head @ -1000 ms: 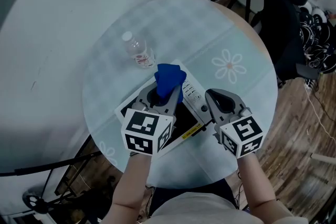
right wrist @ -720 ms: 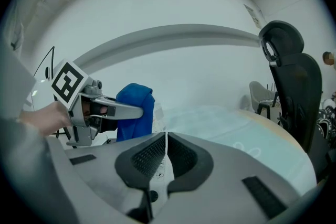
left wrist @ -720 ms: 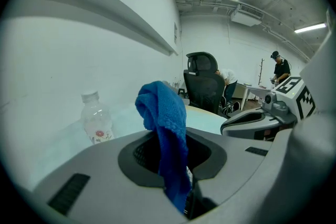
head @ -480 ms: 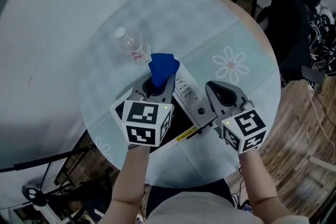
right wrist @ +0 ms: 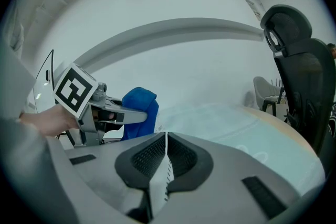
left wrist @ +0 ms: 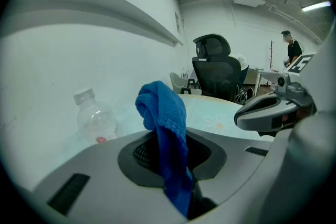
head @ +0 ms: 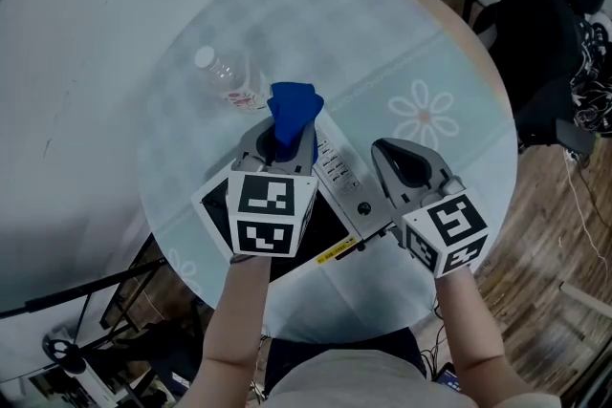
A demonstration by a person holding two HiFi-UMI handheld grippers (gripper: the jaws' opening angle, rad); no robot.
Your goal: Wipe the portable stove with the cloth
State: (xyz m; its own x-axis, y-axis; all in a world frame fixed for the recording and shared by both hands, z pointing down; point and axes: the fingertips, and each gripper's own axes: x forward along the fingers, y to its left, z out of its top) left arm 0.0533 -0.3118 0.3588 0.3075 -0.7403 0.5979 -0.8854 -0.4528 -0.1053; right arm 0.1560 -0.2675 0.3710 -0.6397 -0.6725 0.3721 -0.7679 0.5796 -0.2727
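Observation:
The portable stove [head: 346,186], white with a black top, lies on the round table [head: 430,43] just in front of me. My left gripper [head: 287,137] hovers over its far end, shut on a blue cloth [head: 292,108] that bulges out past the jaw tips. Seen from the left gripper view, the cloth [left wrist: 164,113] rises out of my left gripper [left wrist: 172,160]. My right gripper [head: 387,158] sits at the stove's right edge with its jaws together. In the right gripper view only a thin white sliver shows between the jaws of the right gripper [right wrist: 165,139]; the cloth [right wrist: 140,107] is at left.
A clear plastic bottle [head: 225,79] lies on the table just beyond the cloth, also showing as the bottle [left wrist: 94,120] at left. Chairs and a black office chair [head: 540,24] crowd the far right. A white wall [head: 76,33] curves round the table's left side.
My left gripper has carried the cloth a little farther along the stove toward the bottle. The right gripper has stayed at the stove's right edge.

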